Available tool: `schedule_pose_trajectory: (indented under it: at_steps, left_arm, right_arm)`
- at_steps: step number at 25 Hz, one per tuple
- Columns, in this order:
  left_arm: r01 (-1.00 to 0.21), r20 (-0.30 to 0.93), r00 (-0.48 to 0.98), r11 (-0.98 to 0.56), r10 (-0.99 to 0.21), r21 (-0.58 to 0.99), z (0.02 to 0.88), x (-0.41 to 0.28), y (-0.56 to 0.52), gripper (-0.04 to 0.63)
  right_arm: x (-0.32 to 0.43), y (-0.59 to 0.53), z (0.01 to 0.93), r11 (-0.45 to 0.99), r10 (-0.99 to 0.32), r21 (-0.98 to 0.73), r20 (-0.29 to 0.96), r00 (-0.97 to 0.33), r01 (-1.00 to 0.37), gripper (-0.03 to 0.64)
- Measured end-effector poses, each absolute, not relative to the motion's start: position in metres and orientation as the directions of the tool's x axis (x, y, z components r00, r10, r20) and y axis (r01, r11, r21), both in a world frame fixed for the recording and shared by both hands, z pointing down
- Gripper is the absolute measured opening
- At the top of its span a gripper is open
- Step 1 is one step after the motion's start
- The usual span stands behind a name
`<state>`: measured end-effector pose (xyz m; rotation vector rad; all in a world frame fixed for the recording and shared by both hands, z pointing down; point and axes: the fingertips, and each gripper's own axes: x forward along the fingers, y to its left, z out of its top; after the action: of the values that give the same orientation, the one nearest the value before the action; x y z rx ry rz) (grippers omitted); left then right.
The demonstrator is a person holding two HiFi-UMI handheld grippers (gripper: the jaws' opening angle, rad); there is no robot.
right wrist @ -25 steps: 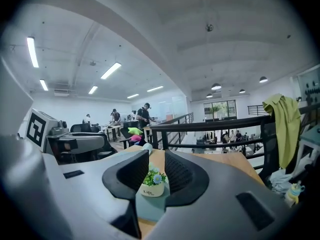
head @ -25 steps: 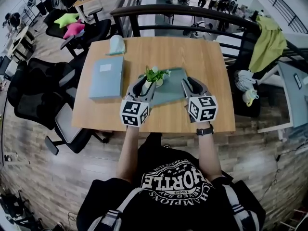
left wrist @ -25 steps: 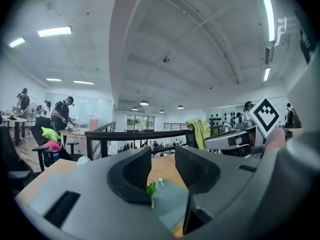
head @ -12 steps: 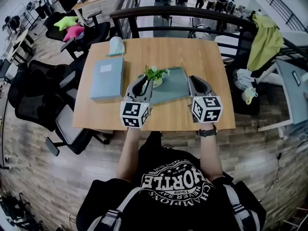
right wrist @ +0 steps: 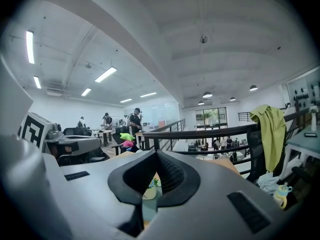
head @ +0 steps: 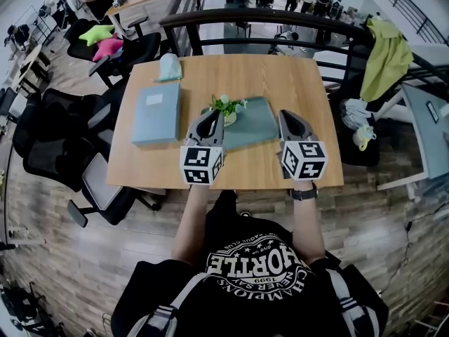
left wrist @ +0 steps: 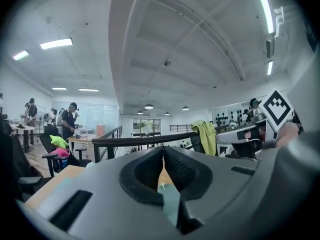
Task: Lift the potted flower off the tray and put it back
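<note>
A small potted flower (head: 228, 109) with green leaves stands upright at the left end of the teal tray (head: 252, 121) in the middle of the wooden table (head: 280, 83). In the head view my left gripper (head: 215, 115) is just left of the pot and nearer to me, apart from it. It is shut with nothing between its jaws (left wrist: 162, 151). My right gripper (head: 285, 115) hovers off the tray's right edge, also shut and empty (right wrist: 156, 154). Under the right gripper's closed jaws I glimpse the pot (right wrist: 148, 190) and the tray (right wrist: 150, 209).
A light blue book (head: 156, 112) lies on the table's left part, and a pale teal object (head: 170, 66) sits at its far left corner. A dark railing (head: 280, 20) runs behind the table. Office chairs (head: 63, 139) stand to the left, and a yellow-green cloth (head: 389, 62) hangs at the right.
Both grippers' jaws have closed from open to shut, with nothing in them. The right gripper has drifted a little to the right. The pot has stayed on the tray.
</note>
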<state>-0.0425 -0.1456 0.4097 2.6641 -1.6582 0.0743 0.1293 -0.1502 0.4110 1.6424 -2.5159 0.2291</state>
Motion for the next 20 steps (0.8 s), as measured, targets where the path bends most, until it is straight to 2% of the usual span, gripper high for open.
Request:
schedule_pose_trajectory:
  at_steps: [20]
  left_arm:
    - [-0.898,0.049,0.437,-0.439,-0.898,-0.041,0.42,-0.033,-0.142,0.02]
  right_arm:
    - [0.143,-0.142,0.419,0.38,-0.901,-0.057,0.201,-0.384,-0.923,0.021]
